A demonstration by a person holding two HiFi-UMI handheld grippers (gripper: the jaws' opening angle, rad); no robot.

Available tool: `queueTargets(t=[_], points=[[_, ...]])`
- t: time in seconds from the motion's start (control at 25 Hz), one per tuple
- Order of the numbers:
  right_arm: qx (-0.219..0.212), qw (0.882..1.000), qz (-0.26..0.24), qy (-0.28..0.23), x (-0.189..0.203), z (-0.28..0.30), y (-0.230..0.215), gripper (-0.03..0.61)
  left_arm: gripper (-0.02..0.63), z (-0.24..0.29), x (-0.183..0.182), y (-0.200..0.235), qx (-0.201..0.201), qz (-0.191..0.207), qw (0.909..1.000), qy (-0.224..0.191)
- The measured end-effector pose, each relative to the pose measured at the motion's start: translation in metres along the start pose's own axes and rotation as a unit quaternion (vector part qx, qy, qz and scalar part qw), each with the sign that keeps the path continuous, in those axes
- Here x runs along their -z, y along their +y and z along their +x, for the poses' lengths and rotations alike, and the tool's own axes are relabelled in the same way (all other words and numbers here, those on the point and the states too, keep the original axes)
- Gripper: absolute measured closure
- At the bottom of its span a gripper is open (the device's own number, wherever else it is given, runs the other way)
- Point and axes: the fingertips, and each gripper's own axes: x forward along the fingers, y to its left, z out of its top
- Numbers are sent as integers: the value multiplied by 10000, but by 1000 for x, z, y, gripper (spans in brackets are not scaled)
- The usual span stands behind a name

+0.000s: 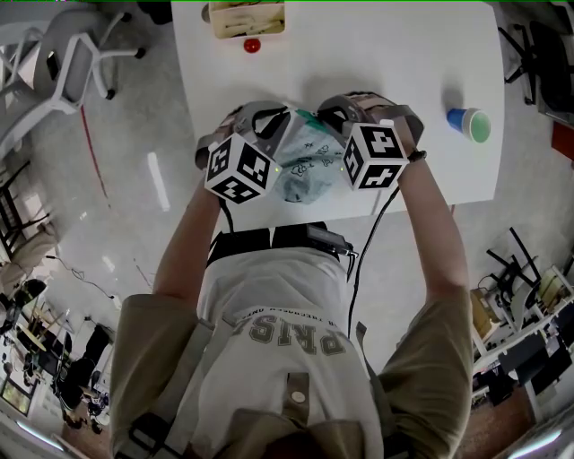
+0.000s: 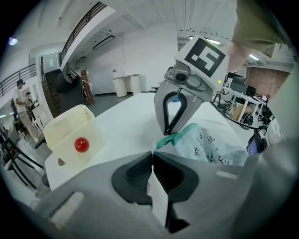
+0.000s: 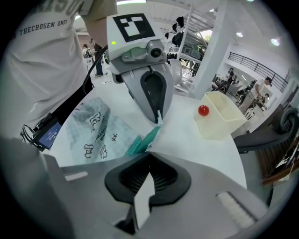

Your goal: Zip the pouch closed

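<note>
A pale green pouch (image 1: 305,170) with dark printed doodles hangs between my two grippers above the near edge of the white table (image 1: 377,63). Its teal zipper band (image 3: 142,140) runs the short way from one gripper to the other. My left gripper (image 3: 158,117) is shut on one end of that band, with a small white tab showing at its tips. At the opposite end, my right gripper (image 2: 169,132) is shut on the band. The pouch body (image 2: 212,145) sags below them. I cannot make out the zipper pull.
A cream bin (image 1: 247,18) stands at the table's far edge with a red ball (image 1: 252,45) beside it. A blue cup with a green inside (image 1: 469,124) is at the right. Chairs stand on the floor at the left.
</note>
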Motion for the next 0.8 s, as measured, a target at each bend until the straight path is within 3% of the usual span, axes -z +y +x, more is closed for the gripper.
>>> queueTargets(t=[0.8], points=[[21, 9999, 9, 145, 16, -4, 16, 577, 594, 3, 10, -1, -79, -44, 9999, 90]])
